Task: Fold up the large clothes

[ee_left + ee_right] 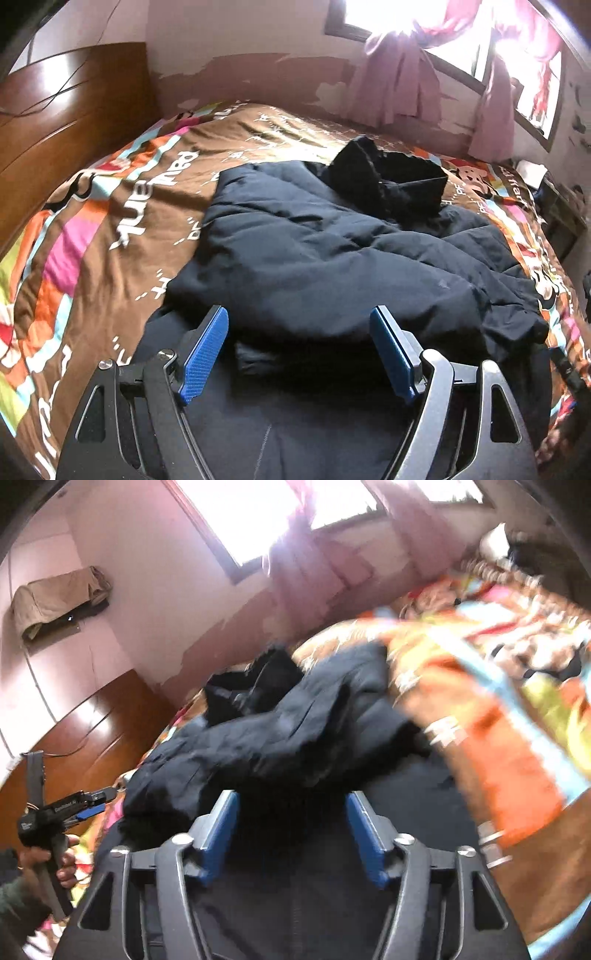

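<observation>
A dark navy padded coat (332,258) lies spread across the bed (110,221), on a brown bedcover with orange, pink and pale blue print and white lettering. The garment is rumpled, with loose ridges running across its body; its black hood (388,177) sits bunched at the far end, toward the wall below the window (406,22). In the left wrist view the left gripper (299,321) hangs above the near part of the coat, its jaws standing wide apart with blue pads (205,358) clear of the fabric and nothing between them. In the right wrist view the right gripper (291,805) is likewise over the near edge of the coat; its jaws stand moderately apart, the blue pads (221,834) not pressing on cloth, and nothing is gripped. That view is blurred on its right side, so the bedcover pattern there cannot be read. At the lower left of the right wrist view, a hand (55,856) grips the handle of the left gripper beside the coat. A wooden headboard (55,118) stands at one end of the bed. Pink curtains (399,81) hang at the window.
</observation>
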`<action>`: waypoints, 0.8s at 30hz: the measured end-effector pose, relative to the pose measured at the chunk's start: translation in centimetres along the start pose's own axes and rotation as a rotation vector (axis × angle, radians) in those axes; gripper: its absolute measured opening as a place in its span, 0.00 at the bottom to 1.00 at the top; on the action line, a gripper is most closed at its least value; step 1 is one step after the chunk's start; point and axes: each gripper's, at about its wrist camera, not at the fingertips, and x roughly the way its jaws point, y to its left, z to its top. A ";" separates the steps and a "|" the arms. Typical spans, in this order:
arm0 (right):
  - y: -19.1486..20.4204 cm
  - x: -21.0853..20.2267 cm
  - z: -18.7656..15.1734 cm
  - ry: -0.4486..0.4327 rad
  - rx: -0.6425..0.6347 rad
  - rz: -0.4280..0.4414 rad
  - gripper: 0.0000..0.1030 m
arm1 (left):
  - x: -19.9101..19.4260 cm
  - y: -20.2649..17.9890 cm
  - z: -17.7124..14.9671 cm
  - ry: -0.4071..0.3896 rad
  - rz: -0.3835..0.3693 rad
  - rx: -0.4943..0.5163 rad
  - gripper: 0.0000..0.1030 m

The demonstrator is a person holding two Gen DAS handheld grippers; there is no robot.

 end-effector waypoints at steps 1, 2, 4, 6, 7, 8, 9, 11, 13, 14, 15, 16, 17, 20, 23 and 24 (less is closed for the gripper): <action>0.9 0.2 0.9 -0.019 -0.080 -0.025 0.60 | 0.5 -0.3 0.2 0.000 -0.010 0.004 0.72; 1.4 0.6 1.6 -0.022 -0.124 -0.028 0.62 | 1.0 -0.6 0.5 0.003 -0.021 0.007 0.72; 3.0 2.6 3.2 0.007 -0.209 0.007 0.68 | 2.2 -1.5 1.1 0.008 -0.040 0.008 0.72; 3.9 5.0 4.3 0.058 -0.267 0.017 0.69 | 3.2 -2.5 1.6 0.011 -0.063 0.012 0.72; 4.7 6.8 4.9 0.106 -0.301 0.025 0.69 | 3.9 -3.1 1.8 0.015 -0.072 0.018 0.72; 5.1 7.9 5.1 0.130 -0.321 0.039 0.69 | 4.4 -3.6 1.9 0.022 -0.075 0.028 0.72; 5.4 9.2 5.2 0.164 -0.344 0.035 0.69 | 5.0 -4.1 1.9 0.036 -0.074 0.046 0.72; 5.5 11.0 4.4 0.239 -0.383 0.001 0.69 | 6.4 -5.0 1.5 0.073 -0.053 0.098 0.72; 5.2 12.2 2.9 0.293 -0.428 -0.030 0.69 | 7.4 -5.3 0.8 0.089 -0.026 0.142 0.72; 5.0 12.6 2.0 0.308 -0.451 -0.038 0.69 | 7.7 -5.2 0.4 0.091 -0.028 0.154 0.72; 4.8 12.6 1.0 0.300 -0.478 -0.035 0.69 | 7.9 -5.1 -0.1 0.090 -0.032 0.163 0.72; 4.6 12.5 0.4 0.288 -0.493 -0.031 0.69 | 8.0 -5.0 -0.5 0.092 -0.036 0.167 0.72; 4.5 12.4 0.1 0.284 -0.499 -0.030 0.69 | 8.2 -4.9 -0.9 0.096 -0.039 0.167 0.72; 4.4 12.6 -0.3 0.291 -0.513 -0.035 0.69 | 8.8 -5.1 -1.8 0.102 -0.019 0.181 0.72; 4.2 13.0 -0.6 0.300 -0.515 -0.038 0.69 | 9.4 -5.7 -2.4 0.098 0.023 0.214 0.72; 4.2 13.1 -0.8 0.299 -0.520 -0.042 0.69 | 9.6 -5.9 -2.6 0.097 0.031 0.221 0.72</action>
